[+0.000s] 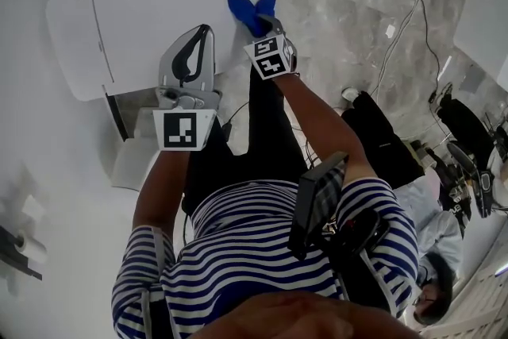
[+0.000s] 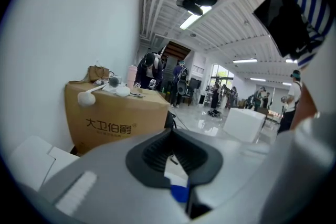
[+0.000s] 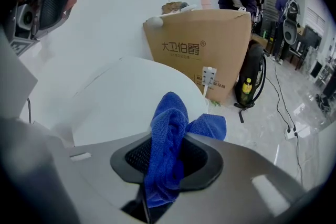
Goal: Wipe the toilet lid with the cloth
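1. Right hand-held gripper (image 1: pixel 266 21) is clamped on the bunched blue cloth (image 1: pixel 252 8), right at the right edge of the toilet lid (image 1: pixel 135 20).
2. Left hand-held gripper (image 1: pixel 197 44) hovers over the lid's near edge, jaws close together and empty. I'd park it clear.
3. I'd press the cloth down flat, then sweep overlapping strokes across the lid.

Blue cloth (image 1: pixel 254 10) — bunched, pinched in right gripper (image 3: pixel 164 168), at edge of white toilet lid (image 1: pixel 151 20).
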Available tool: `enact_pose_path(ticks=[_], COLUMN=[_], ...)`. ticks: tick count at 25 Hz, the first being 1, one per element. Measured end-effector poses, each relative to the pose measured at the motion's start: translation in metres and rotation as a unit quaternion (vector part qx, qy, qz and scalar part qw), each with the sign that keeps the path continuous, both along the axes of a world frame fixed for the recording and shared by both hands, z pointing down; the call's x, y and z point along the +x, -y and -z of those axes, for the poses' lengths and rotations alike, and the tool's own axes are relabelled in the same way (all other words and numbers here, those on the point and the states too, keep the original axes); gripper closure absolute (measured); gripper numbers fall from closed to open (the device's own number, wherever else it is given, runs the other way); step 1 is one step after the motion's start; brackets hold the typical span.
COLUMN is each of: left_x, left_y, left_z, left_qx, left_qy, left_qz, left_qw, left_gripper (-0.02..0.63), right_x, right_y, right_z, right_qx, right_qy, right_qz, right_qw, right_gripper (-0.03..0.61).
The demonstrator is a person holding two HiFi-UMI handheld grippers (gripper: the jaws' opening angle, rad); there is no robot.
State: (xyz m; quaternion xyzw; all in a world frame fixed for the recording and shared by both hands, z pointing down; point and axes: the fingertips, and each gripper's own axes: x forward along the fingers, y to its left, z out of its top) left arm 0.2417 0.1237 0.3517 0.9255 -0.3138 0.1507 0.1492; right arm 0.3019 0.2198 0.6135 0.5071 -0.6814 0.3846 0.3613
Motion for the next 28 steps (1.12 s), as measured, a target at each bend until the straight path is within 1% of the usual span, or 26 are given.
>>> enact_pose_path(ticks=[3, 7, 9, 11, 15, 17, 19, 21, 24, 28], left_x=[0.005, -0.005, -0.019, -0.043, -0.104, -0.14, -0.184, -0.23, -0.296, -0.378], left_y=[-0.002, -0.003, 0.001, 0.011, 0.028, 0.033, 0.039, 0.045, 0.052, 0.051], left_z=[-0.004, -0.016, -0.014, -0.001, 0.024, 0.031, 0.034, 0.036, 0.038, 0.041], left_qx=[0.002, -0.003, 0.0, 0.0, 0.006, 0.009, 0.009, 0.012, 0.016, 0.022], left_qy=[0.004, 0.008, 0.006, 0.004, 0.006, 0.005, 0.004, 0.009, 0.016, 0.017], left_qz=[-0.003, 0.015, 0.028, 0.049, 0.088, 0.112, 0.146, 0.183, 0.239, 0.298], left_qw=[1.0, 0.9999, 0.9996, 0.9988, 0.9961, 0.9936, 0.9892, 0.983, 0.9708, 0.9543], left_gripper=[0.612, 0.612, 0.612, 0.612, 0.612, 0.612, 0.612, 0.612, 0.612, 0.612], right_x=[0.005, 0.01, 0.005, -0.014, -0.075, -0.115, -0.163, -0.212, -0.282, -0.372], right_y=[-0.002, 0.001, 0.012, 0.033, 0.084, 0.107, 0.129, 0.151, 0.179, 0.199], right_z=[-0.004, -0.011, -0.003, 0.02, 0.07, 0.087, 0.1, 0.111, 0.124, 0.139], right_qx=[-0.002, -0.002, 0.007, 0.023, 0.058, 0.077, 0.094, 0.108, 0.125, 0.143], right_qy=[0.0, -0.001, -0.004, -0.004, 0.008, 0.015, 0.023, 0.033, 0.047, 0.059], right_qz=[-0.002, -0.002, 0.006, 0.021, 0.058, 0.08, 0.109, 0.143, 0.194, 0.242], right_qw=[1.0, 1.0, 1.0, 0.999, 0.997, 0.994, 0.989, 0.983, 0.972, 0.958], right_gripper=[0.463, 0.463, 0.463, 0.463, 0.463, 0.463, 0.463, 0.463, 0.463, 0.463])
